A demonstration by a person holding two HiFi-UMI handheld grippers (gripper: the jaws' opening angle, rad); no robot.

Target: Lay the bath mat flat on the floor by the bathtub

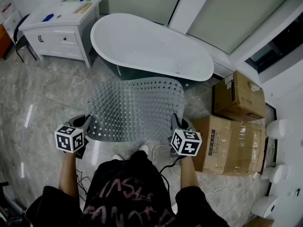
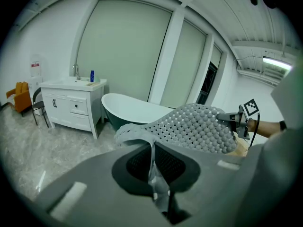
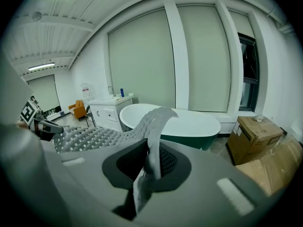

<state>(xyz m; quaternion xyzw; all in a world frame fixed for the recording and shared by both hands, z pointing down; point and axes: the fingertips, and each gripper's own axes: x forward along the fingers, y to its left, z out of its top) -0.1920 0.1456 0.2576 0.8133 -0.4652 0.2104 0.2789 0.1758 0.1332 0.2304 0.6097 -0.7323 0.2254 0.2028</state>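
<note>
The bath mat point(image 1: 135, 108), pale grey, studded and pierced with rows of small holes, is up off the floor point(image 1: 42, 93), spread wide and held by its two near corners. It humps in the middle, and its far edge droops toward the bathtub point(image 1: 147, 46), a white oval with dark green sides; whether they touch is unclear.

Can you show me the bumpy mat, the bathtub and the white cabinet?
bath mat point(image 1: 135, 109), head view, its bumpy middle.
bathtub point(image 1: 147, 44), head view, its white inside.
cabinet point(image 1: 61, 39), head view, its drawer front.
</note>
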